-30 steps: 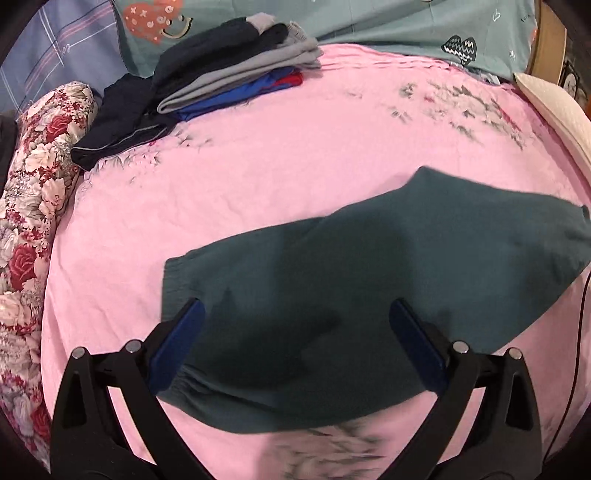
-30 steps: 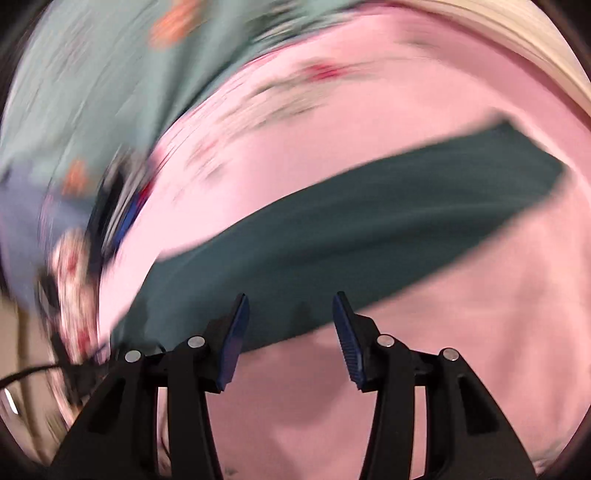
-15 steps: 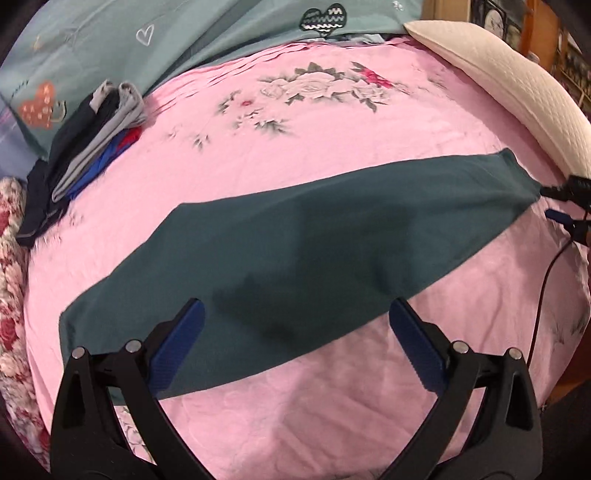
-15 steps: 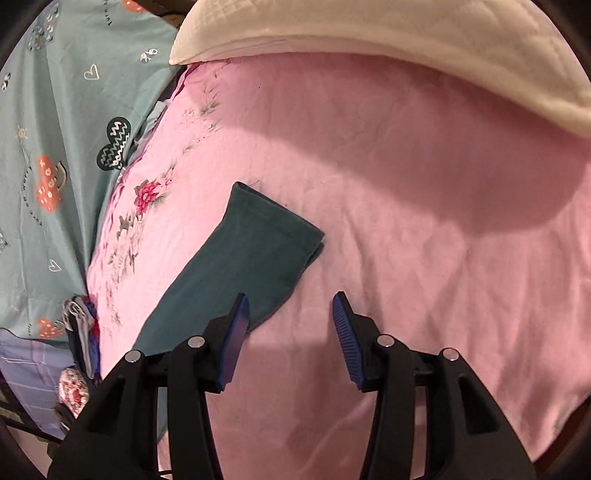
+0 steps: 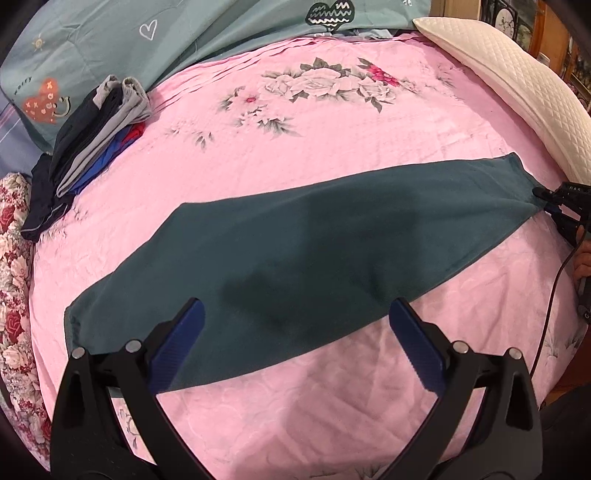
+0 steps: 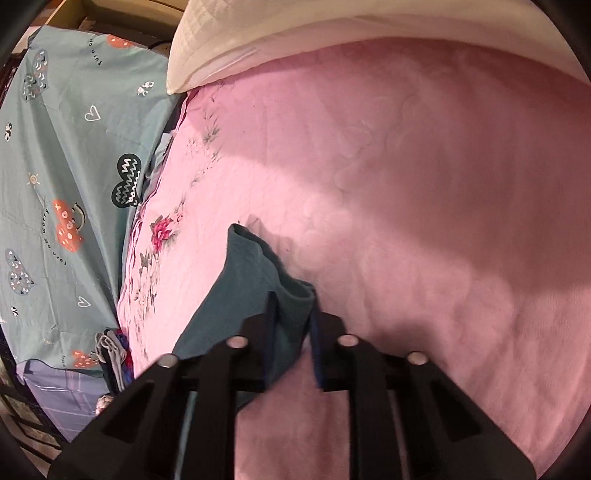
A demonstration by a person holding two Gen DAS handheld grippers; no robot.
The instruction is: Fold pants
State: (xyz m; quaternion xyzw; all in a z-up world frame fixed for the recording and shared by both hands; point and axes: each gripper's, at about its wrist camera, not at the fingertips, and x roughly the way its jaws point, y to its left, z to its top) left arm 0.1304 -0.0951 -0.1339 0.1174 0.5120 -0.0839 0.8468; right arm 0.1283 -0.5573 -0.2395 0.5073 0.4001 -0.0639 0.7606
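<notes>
Dark teal pants [image 5: 303, 254] lie stretched in a long band across the pink bed sheet [image 5: 295, 122], folded lengthwise. My left gripper [image 5: 295, 332] is open and empty, held above the pants' near edge. My right gripper [image 6: 293, 306] has its fingers closed around the pants' end corner [image 6: 258, 273], with the cloth between the blue pads. In the left wrist view the right gripper [image 5: 554, 206] shows at the far right end of the pants.
A stack of folded clothes [image 5: 92, 129] sits at the far left of the bed. A white quilted pillow [image 5: 517, 92] lies along the right side; it also shows in the right wrist view [image 6: 332, 33]. A teal patterned quilt [image 5: 184, 33] and a floral cushion [image 5: 14, 258] border the sheet.
The left gripper drew back and rose, so the whole pants came into view. The right gripper swung to the pants' far end and closed on its corner.
</notes>
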